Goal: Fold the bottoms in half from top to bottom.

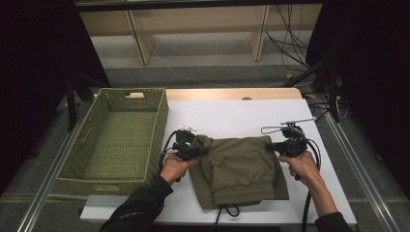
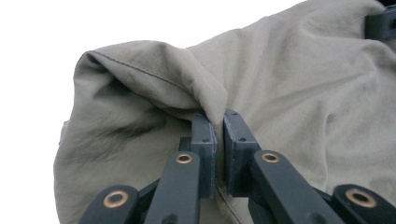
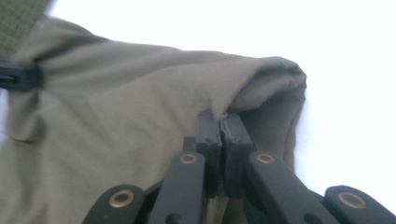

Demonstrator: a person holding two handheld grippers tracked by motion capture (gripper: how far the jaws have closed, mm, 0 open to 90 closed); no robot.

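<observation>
An olive-green folded garment (image 1: 239,169) lies on the white tabletop (image 1: 232,116) in front of the person. My left gripper (image 1: 205,151) is shut on the garment's far left corner, and a fold of the cloth (image 2: 205,93) is pinched between its pads. At the far right corner my right gripper (image 1: 269,145) is shut on the cloth (image 3: 252,88), which bunches up over its closed jaws. The other gripper's black tip shows at the edge of each gripper view, biting the opposite corner.
A woven green basket (image 1: 77,159) stands empty at the left of the table, close to the left hand. Black cables (image 1: 227,210) trail under the garment's near edge. Bare white tabletop lies beyond the garment and to its right.
</observation>
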